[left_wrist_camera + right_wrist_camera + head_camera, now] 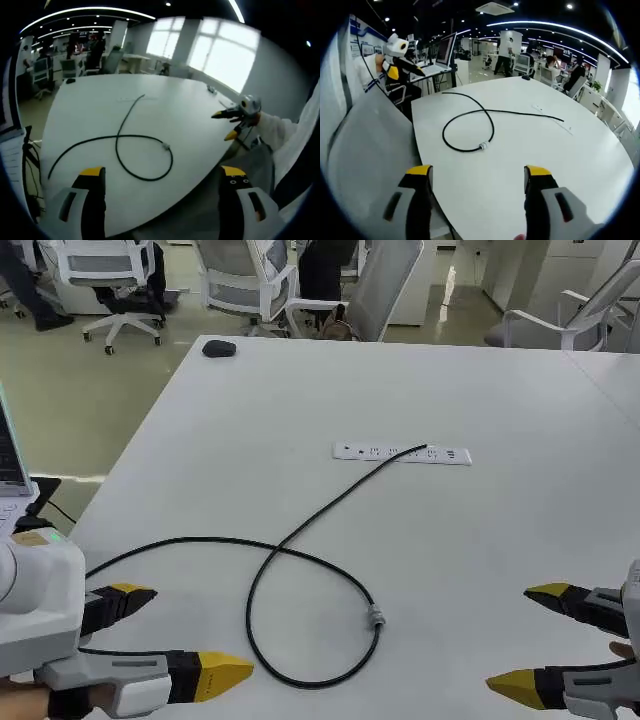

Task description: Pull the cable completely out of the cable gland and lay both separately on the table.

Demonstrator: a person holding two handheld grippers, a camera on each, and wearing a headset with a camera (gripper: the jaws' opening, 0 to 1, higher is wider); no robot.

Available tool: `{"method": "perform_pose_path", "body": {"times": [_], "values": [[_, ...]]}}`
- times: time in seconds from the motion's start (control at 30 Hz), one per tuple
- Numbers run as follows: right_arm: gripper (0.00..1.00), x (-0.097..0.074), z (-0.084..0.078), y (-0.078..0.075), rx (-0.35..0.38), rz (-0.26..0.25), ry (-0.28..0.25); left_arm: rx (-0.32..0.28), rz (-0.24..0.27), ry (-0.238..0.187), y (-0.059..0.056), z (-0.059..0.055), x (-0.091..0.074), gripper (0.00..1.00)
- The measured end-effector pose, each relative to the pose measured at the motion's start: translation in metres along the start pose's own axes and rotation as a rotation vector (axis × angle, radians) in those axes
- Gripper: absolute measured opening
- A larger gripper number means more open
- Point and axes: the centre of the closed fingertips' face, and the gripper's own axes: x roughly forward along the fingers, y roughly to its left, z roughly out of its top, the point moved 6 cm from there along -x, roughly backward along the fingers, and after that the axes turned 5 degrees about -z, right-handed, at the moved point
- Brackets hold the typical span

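Both my grippers are empty with their jaws apart. My left gripper (180, 635) is at the near left of the table (520, 520) and my right gripper (512, 638) is at the near right. The cable (340, 497) lies in a loose loop between them. The gland (375, 617) is threaded on the right side of that loop, near the front edge. In the head view it sits roughly midway between my two grippers, perhaps a little closer to the right one. In the right gripper view it is straight ahead, on the line between the jaws.

The gland's long axis runs roughly near to far. Cable leaves its far end curving left, and leaves its near end bending round the bottom of the loop toward my left gripper. The cable's far stretch reaches the power strip (400, 452).

I judge that the right gripper should take the gland. The left should take the near arc of cable and draw it along the gland's axis.
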Motion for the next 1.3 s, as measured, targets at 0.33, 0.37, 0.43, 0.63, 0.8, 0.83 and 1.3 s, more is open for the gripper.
{"method": "perform_pose_path", "body": {"times": [0.33, 0.37, 0.43, 0.63, 0.8, 0.83, 1.3], "values": [[0.77, 0.003, -0.003, 0.001, 0.008, 0.003, 0.0, 0.009, -0.008, 0.013, -0.002, 0.001, 0.002, 0.91], [0.77, 0.003, -0.004, 0.002, 0.007, 0.006, 0.002, 0.008, -0.009, 0.011, -0.002, 0.001, 0.002, 0.91], [0.77, 0.003, -0.004, 0.002, 0.004, 0.008, 0.005, 0.008, -0.015, 0.007, -0.004, 0.002, 0.004, 0.91], [0.77, 0.003, -0.002, 0.0, -0.008, 0.009, 0.006, 0.013, -0.019, 0.008, -0.006, 0.002, 0.005, 0.91], [0.77, 0.002, -0.003, -0.002, -0.018, 0.006, 0.016, 0.013, 0.0, -0.003, -0.003, 0.002, 0.001, 0.88], [0.77, 0.001, -0.003, -0.001, -0.02, 0.006, 0.018, 0.012, 0.005, -0.011, -0.002, 0.002, 0.0, 0.88], [0.76, 0.012, -0.007, -0.006, -0.085, 0.045, 0.063, -0.023, 0.017, -0.025, 0.001, -0.001, -0.003, 0.88]]}}
